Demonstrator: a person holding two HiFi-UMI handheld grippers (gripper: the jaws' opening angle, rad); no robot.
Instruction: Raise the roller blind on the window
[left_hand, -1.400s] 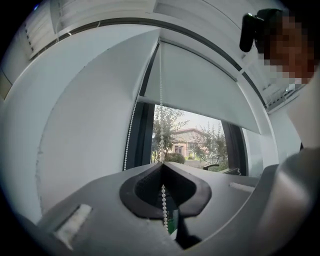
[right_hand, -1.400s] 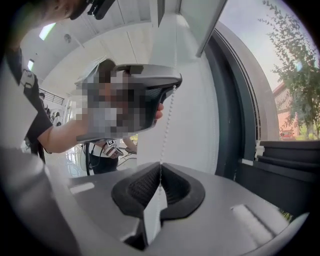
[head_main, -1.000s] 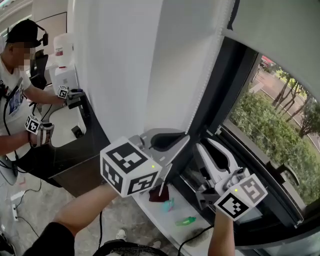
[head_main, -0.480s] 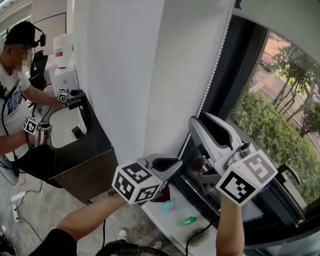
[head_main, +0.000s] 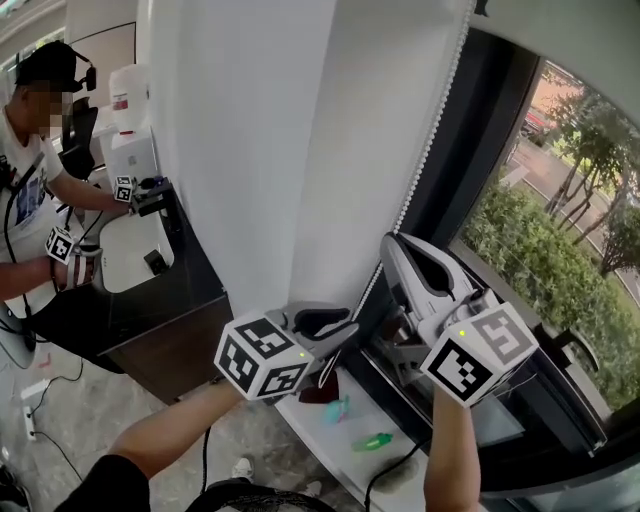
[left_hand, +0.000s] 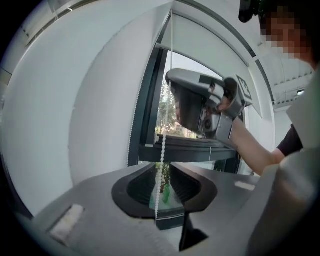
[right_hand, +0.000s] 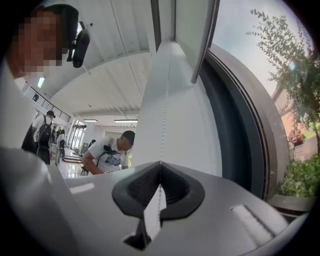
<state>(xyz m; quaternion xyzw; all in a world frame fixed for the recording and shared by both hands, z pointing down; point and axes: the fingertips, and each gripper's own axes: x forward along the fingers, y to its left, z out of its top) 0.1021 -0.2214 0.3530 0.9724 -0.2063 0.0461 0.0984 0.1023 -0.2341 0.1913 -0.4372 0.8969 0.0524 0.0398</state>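
Left gripper (left_hand: 162, 181): jaws opening, with the bead chain (left_hand: 162, 150) hanging loose in the gap between them, not gripped. Right gripper (right_hand: 160, 167): jaws closing, tips pinched on the same chain, higher up it than the left gripper's jaws, beside the white wall (head_main: 370, 150). Roller blind (head_main: 580, 30): well above both pairs of jaws, its lower edge high on the window (head_main: 560, 240), whose glass lies to the right of them.
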